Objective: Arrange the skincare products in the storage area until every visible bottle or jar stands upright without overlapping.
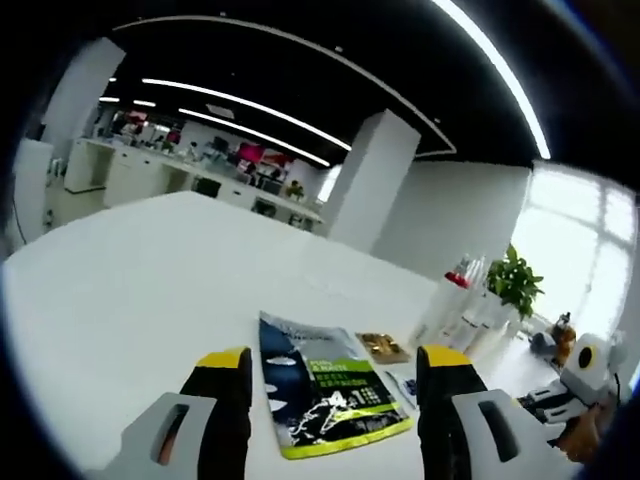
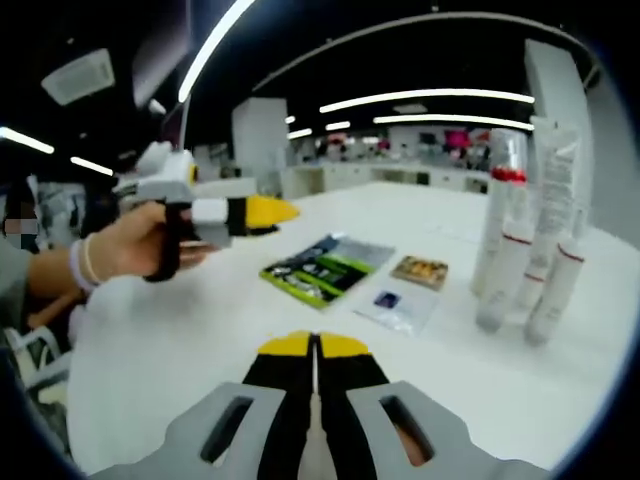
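Left gripper view: left gripper (image 1: 335, 385) gapes wide, empty, above a sachet (image 1: 320, 385). Right gripper (image 2: 315, 350) is closed, empty, near upright tubes (image 2: 525, 250).

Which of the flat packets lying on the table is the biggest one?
The black and green packet, the one nearest the left tongs. The gold packet and the clear packet beside it are much smaller.

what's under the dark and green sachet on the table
The dark and green sachet lies flat on the white table, with bare tabletop all round it. Whether anything is beneath it cannot be seen; the pack covers that spot. A small gold packet lies beside it.
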Tool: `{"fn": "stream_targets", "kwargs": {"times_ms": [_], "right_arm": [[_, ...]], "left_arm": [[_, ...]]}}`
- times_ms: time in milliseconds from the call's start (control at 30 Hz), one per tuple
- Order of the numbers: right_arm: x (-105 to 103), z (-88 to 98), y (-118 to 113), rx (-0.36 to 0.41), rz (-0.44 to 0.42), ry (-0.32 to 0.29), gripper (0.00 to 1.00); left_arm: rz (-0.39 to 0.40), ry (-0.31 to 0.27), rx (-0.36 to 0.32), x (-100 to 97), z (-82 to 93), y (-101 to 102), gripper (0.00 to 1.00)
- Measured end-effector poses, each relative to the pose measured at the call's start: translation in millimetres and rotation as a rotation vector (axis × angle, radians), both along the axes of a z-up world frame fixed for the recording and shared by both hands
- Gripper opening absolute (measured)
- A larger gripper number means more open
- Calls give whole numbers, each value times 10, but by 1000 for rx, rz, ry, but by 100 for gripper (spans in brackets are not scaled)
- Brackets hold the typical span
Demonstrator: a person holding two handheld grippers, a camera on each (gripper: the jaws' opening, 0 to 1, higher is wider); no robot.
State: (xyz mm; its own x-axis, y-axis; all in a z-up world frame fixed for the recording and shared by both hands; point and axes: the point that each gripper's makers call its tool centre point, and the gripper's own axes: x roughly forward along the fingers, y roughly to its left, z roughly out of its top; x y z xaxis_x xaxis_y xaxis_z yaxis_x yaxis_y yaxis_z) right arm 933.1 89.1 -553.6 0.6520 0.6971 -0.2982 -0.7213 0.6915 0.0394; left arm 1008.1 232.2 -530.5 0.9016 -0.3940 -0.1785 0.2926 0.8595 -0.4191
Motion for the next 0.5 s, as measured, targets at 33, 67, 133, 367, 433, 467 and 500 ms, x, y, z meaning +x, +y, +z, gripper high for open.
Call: {"fn": "stream_targets", "kwargs": {"times_ms": [33, 67, 133, 367, 433, 467, 500], "right_arm": [[21, 21, -16, 15, -10, -11, 5], [47, 38, -41, 25, -25, -19, 9], [78, 60, -65, 33, -42, -33, 16], [121, 83, -111, 47, -76, -46, 30], [115, 54, -97, 26, -74, -48, 33], [111, 48, -92, 23, -72, -48, 35], [100, 35, -76, 17, -68, -47, 35]], "left_arm": [[-2, -16, 10, -8, 25, -9, 70], [-8, -22, 10, -13, 41, -20, 70], [-18, -47, 11, -19, 87, -40, 70], [-27, -76, 37, -34, 118, -85, 71], [-34, -101, 45, -40, 151, -130, 73], [-37, -109, 45, -42, 163, -151, 73], [-44, -118, 48, -43, 179, -189, 74]]}}
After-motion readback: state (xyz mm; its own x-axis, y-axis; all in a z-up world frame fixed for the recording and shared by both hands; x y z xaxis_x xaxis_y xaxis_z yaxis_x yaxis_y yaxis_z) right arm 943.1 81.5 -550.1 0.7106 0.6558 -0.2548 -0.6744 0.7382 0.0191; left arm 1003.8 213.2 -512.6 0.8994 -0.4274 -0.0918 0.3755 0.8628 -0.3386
